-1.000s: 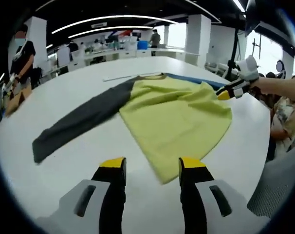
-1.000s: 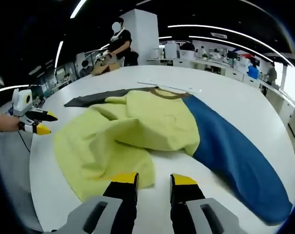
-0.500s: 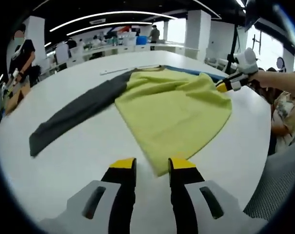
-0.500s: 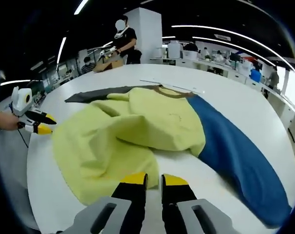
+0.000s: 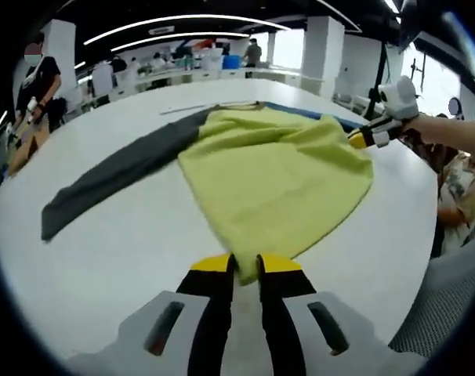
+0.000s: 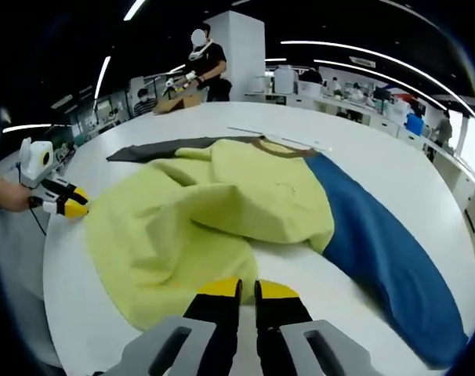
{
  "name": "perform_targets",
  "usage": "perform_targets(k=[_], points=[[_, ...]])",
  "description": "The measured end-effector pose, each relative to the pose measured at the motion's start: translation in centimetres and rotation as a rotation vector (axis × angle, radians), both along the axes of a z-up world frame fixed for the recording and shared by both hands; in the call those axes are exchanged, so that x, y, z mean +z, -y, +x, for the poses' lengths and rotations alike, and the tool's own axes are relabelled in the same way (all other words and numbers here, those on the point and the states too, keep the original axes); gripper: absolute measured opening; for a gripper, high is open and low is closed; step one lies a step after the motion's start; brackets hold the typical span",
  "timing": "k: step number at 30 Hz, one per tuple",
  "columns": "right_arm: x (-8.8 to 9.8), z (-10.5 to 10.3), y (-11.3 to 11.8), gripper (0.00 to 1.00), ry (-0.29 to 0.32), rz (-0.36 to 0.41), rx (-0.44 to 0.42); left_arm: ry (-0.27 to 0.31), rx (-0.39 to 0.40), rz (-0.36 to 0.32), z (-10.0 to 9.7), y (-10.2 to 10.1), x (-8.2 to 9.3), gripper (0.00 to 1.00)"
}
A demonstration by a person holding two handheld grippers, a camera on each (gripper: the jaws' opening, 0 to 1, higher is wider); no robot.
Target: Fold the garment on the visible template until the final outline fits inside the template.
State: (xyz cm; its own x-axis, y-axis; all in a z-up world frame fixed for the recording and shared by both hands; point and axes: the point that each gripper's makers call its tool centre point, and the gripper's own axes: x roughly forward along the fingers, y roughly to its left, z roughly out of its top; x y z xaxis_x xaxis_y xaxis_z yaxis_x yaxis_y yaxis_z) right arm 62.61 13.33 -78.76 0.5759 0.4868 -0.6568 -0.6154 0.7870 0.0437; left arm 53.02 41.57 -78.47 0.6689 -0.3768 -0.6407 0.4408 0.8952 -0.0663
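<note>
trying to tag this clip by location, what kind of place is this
Probably an open-plan lab or workshop: a large round white table holding the yellow long-sleeved shirt, white workbenches crowded with equipment, and long ceiling light strips.

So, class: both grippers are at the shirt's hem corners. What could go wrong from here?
1. The left gripper bites only the very corner of the yellow shirt; it may slip out.
2. The body is already rumpled near the right gripper; lifting could fold creases in.
3. The blue sleeve may drag.
</note>
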Motion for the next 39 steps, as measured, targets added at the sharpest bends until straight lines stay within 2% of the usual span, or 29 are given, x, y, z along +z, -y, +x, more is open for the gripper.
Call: perform_targets(k=[2, 9, 17, 29, 35, 39], points=[[0.0, 0.0, 0.0, 0.01, -0.005, 0.007, -0.006, -0.016, 0.015, -0.027, 0.0, 0.1, 0.0, 0.03], [0.3, -0.2, 0.6, 0.0, -0.01, 0.014, -0.028, -0.025, 0.008, -0.025, -0.1, 0.3, 0.1, 0.01], [0.9, -1.6, 1.3, 0.0, -0.014, -0.014, -0.016, 0.006, 0.008, -0.05, 0.0, -0.2, 2.2, 0.0], [2.5, -4.5, 2.4, 0.0, -0.053, 0.01, -0.059, 0.031, -0.05, -0.039, -0.7, -0.1, 3.8, 0.0], [2.5, -6.1, 3.3, 0.0, -0.066, -0.032, -0.068, 0.029, -0.077, -0.068, -1.4, 0.2, 4.5, 0.0], [2.5, -7.4, 3.6, 0.0, -0.069, -0.034, -0.074, 0.035, -0.107, -0.052, -2.0, 0.2, 4.8, 0.0]])
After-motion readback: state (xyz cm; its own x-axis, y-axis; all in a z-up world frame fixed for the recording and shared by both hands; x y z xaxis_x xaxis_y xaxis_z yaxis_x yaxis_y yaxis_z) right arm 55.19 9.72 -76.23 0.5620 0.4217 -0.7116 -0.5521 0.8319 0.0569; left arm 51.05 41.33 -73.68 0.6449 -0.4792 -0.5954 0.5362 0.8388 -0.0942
